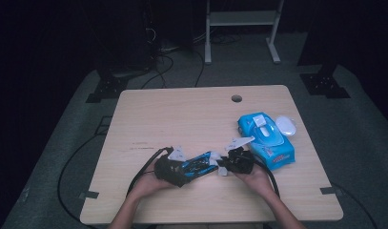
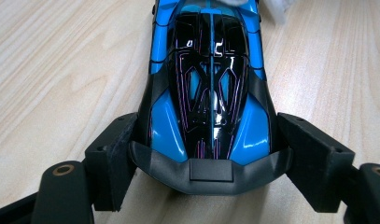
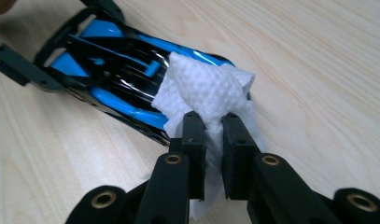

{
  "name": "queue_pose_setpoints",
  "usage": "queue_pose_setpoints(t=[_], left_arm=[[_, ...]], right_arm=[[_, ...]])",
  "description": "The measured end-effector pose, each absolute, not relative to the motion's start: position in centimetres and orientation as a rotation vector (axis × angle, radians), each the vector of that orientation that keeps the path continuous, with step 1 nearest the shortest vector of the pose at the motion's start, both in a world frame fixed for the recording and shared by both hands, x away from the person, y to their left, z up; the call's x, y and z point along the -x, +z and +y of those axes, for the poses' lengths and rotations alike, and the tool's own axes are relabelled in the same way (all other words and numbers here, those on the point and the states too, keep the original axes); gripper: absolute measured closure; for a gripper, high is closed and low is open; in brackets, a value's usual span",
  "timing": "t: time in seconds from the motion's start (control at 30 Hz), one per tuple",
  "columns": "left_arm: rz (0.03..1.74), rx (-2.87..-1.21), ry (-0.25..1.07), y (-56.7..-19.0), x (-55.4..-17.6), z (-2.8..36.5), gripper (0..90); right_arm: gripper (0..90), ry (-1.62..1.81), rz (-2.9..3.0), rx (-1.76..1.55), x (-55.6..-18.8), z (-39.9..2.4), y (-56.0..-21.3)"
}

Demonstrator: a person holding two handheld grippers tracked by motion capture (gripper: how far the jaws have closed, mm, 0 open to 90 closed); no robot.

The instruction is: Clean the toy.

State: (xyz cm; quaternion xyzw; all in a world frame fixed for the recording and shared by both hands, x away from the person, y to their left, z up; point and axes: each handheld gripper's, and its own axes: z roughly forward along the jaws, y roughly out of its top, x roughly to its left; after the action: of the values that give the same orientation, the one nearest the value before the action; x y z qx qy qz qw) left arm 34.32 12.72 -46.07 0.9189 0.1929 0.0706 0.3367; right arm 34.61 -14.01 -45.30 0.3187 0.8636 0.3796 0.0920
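Blue-and-black toy car [image 2: 210,88] lies flat on the table [image 1: 182,114] near the front edge, left gripper [image 2: 210,158] clamped across one end. Right gripper [image 3: 214,140] pinches a white wipe [image 3: 204,91], pressed on the other end. Best: short strokes along the body, keep the clamp firm. Wipes pack [image 1: 267,138] and white lid [image 1: 286,125] sit well right, nothing blocking.

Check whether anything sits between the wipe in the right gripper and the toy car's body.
Nothing visible does. The white wipe, pinched in the right gripper, already lies on the blue and black toy car. The left gripper clamps the car's other end on the table.
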Motion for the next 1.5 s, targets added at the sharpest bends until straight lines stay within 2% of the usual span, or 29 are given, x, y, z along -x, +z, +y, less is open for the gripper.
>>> queue_pose_setpoints(t=[0.17,0.33,0.43,0.53,0.73,1.07,1.33,1.5], left_arm=[[0.502,-2.392,0.179,-46.1,-34.4,12.6,24.3],[0.512,-2.382,0.174,-46.2,-34.4,12.7,23.9],[0.532,-2.392,0.181,-46.1,-34.5,12.7,20.5],[0.541,-2.382,0.147,-46.3,-34.6,12.8,21.9],[0.525,-2.391,0.166,-46.3,-34.5,12.5,24.1],[0.519,-2.384,0.182,-46.4,-34.4,12.2,24.1],[0.515,-2.374,0.189,-46.5,-34.5,11.9,24.1],[0.511,-2.377,0.188,-46.5,-34.5,12.0,24.1]], right_arm=[[80.5,1.181,2.612,-0.844,-33.9,-12.0,-45.2],[80.7,1.184,2.583,-0.914,-34.4,-13.2,-45.2],[80.7,1.185,2.571,-0.941,-34.6,-13.9,-45.3],[80.6,1.182,2.569,-0.938,-34.6,-13.9,-45.3],[80.7,1.145,2.565,-0.895,-34.1,-13.4,-45.1],[80.7,1.182,2.632,-0.74,-32.5,-9.7,-44.7],[81.0,1.203,2.65,-0.754,-33.2,-8.9,-44.6],[81.0,1.243,2.706,-0.713,-33.2,-6.2,-45.0]])
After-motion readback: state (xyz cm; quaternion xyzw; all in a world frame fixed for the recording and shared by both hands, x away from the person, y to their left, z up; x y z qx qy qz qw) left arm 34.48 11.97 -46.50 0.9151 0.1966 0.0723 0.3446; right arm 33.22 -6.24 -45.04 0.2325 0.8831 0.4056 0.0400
